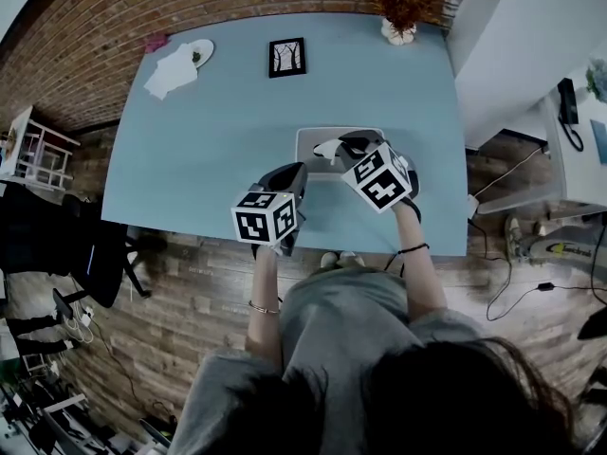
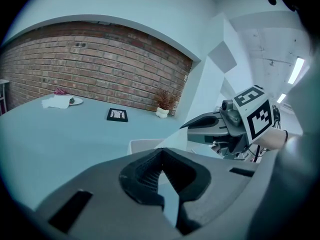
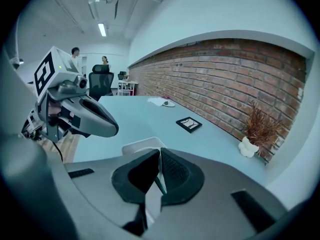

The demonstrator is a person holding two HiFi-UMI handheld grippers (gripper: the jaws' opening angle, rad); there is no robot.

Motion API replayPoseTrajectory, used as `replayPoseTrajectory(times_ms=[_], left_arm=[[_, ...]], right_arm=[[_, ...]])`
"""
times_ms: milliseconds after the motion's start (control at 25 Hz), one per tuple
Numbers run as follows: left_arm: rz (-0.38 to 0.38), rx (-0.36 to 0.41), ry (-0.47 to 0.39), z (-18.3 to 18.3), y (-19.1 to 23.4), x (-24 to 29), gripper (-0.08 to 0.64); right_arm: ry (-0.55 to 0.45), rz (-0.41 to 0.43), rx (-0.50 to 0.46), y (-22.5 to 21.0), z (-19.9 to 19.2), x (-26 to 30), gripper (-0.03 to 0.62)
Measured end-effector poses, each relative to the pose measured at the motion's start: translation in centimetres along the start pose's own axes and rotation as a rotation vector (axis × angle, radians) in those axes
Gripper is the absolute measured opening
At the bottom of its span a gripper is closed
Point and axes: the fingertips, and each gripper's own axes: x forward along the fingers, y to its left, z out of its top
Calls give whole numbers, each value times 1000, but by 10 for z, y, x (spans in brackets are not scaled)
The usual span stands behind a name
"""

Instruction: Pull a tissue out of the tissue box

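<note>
A pale grey tissue box [image 1: 308, 140] [image 2: 141, 145] [image 3: 137, 145] lies near the front edge of the blue table [image 1: 218, 150]. My right gripper [image 1: 343, 146] [image 3: 160, 155] hangs over the box, shut on a white tissue [image 1: 327, 147] [image 3: 152, 204]. The tissue runs as a strip between its pads, lifted above the box top. My left gripper [image 1: 298, 172] [image 2: 161, 154] sits just off the box's front left corner. Its jaws are shut and I see nothing between them. Each gripper shows in the other's view, the right gripper [image 2: 187, 126] and the left gripper [image 3: 107, 129].
A small framed picture [image 1: 286, 57] lies further back on the table. A plate with a white cloth [image 1: 178, 66] is at the back left, a dried plant in a white pot [image 1: 399, 12] at the back right. A black chair [image 1: 95, 254] stands left of the table.
</note>
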Motion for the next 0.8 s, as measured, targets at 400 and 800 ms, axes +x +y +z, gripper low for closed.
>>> replayPoseTrajectory(times_ms=[400,800], left_arm=[[3,27,-37,9,-6,-8,3],[1,50,-97,14,-18,-18,3]], right_arm=[[-88,-9,50,6,11,-15,2],[-157,-30,68,10,18,-34,2]])
